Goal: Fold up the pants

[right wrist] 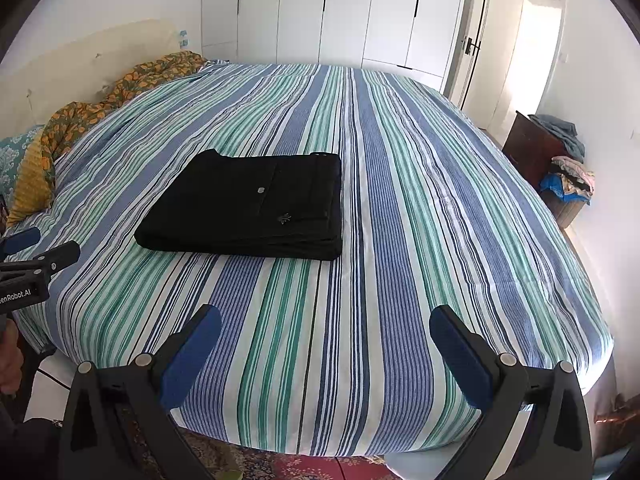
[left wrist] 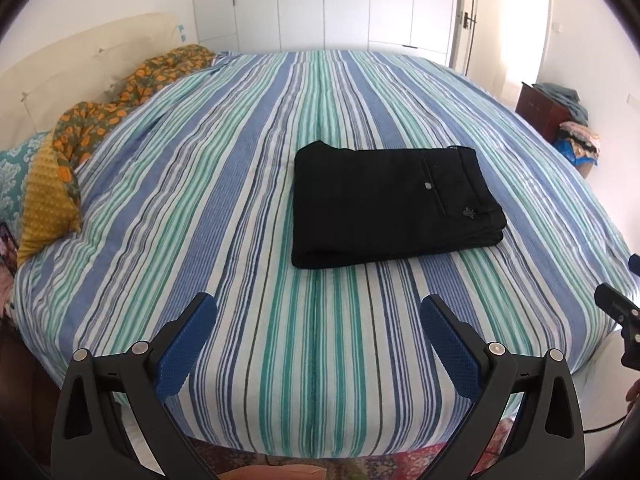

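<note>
Both tongs share one build: the left tongs [left wrist: 318,312] and the right tongs [right wrist: 325,322] have black plastic arms with triangular cut-outs, round silver screws at the pivots, and blue textured pads [left wrist: 186,346] — a dimpled, grippy weave. White lettering [right wrist: 15,293] marks the left tongs' black body — partly cut off.

striped bedspread [left wrist: 240,200] | white wardrobe [left wrist: 320,0] | possibly clothes pile [right wrist: 568,176]
</note>
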